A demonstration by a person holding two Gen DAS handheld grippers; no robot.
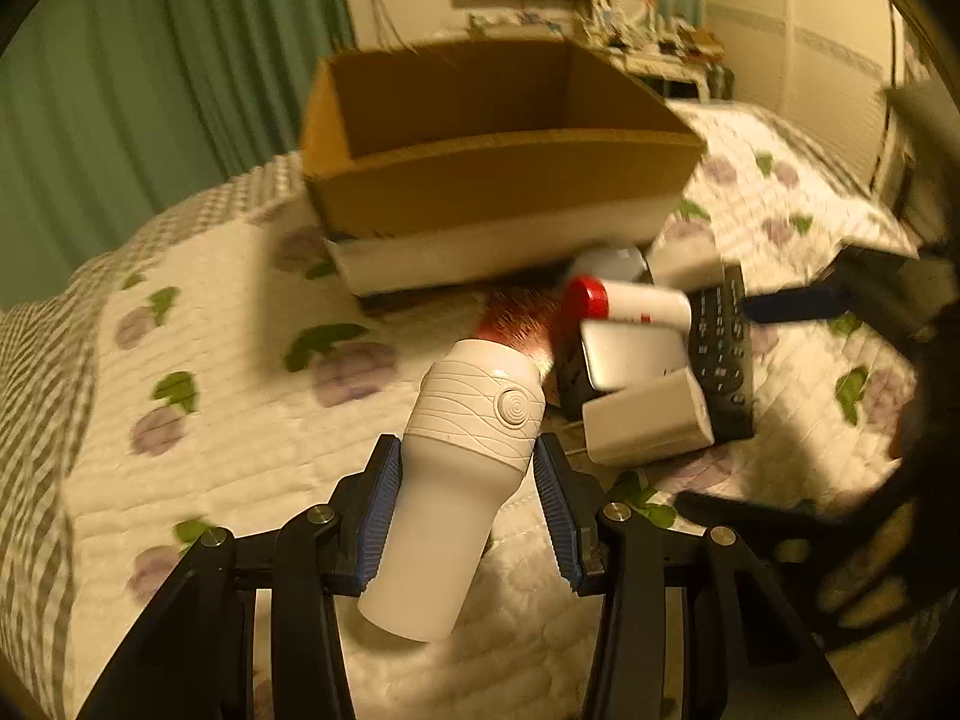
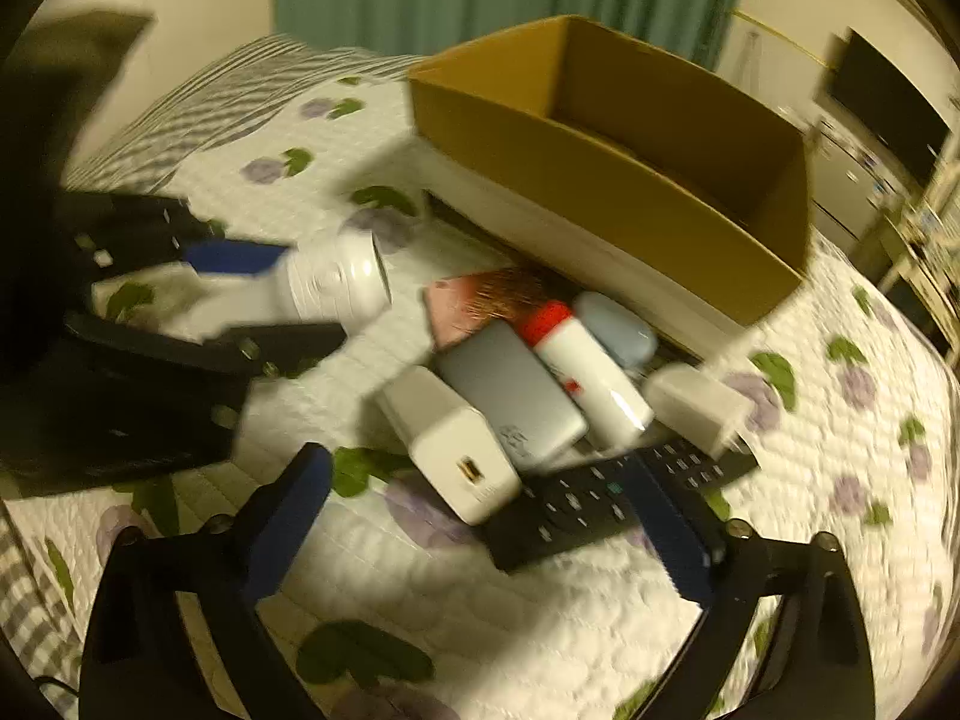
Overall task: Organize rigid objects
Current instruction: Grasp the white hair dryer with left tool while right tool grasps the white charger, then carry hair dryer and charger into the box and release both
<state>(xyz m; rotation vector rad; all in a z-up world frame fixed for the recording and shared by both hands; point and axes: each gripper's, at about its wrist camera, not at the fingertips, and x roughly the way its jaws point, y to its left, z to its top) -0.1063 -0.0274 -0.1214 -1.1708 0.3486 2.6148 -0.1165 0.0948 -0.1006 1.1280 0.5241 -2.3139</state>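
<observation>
My left gripper [image 1: 467,468] is shut on a white cylindrical device [image 1: 462,462] with a ribbed band and round button, held above the quilt; it also shows in the right wrist view [image 2: 324,288]. An open cardboard box [image 1: 498,180] stands behind. A pile lies in front of the box: a white charger [image 2: 450,444], a grey power bank [image 2: 510,390], a red-capped white bottle [image 2: 582,372], a black remote [image 2: 606,498], a pale blue case [image 2: 618,330], a second white adapter [image 2: 696,402]. My right gripper [image 2: 474,534] is open, empty, hovering over the charger and remote.
A floral quilted bed cover [image 1: 252,372] lies under everything. Green curtains [image 1: 150,72] hang behind. A pink-red card [image 2: 474,300] lies under the pile by the box [image 2: 600,180]. A cluttered desk [image 1: 648,36] stands at the far wall.
</observation>
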